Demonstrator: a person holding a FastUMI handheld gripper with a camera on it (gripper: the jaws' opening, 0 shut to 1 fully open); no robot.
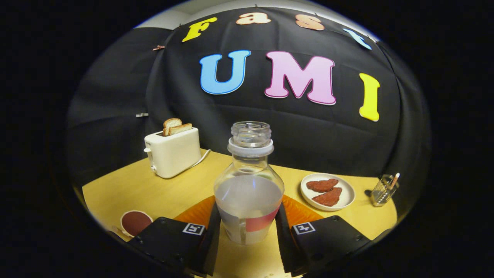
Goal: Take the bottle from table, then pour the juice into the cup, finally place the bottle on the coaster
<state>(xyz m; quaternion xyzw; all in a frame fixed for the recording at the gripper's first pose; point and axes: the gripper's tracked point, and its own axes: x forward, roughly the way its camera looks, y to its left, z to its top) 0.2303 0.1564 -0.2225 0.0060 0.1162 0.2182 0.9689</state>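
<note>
A clear plastic bottle [249, 185] with no cap stands upright between my fingers, its lower part wrapped in a white and red label. Pale liquid fills it to about the shoulder. My gripper [248, 236] is shut on the bottle, one finger [211, 235] against its left side and the other against its right. An orange ribbed coaster [299, 212] lies on the table just behind the bottle, partly hidden by it. A round white-rimmed cup [135, 222] with a dark reddish-brown inside sits left of the left finger, near the table's front edge.
On the yellow wooden table [127, 189], a white toaster [173, 152] with two slices of toast stands at the back left, its cord trailing right. A white plate [344, 200] with two reddish pieces lies to the right. Beyond it stands a small clear holder [383, 190].
</note>
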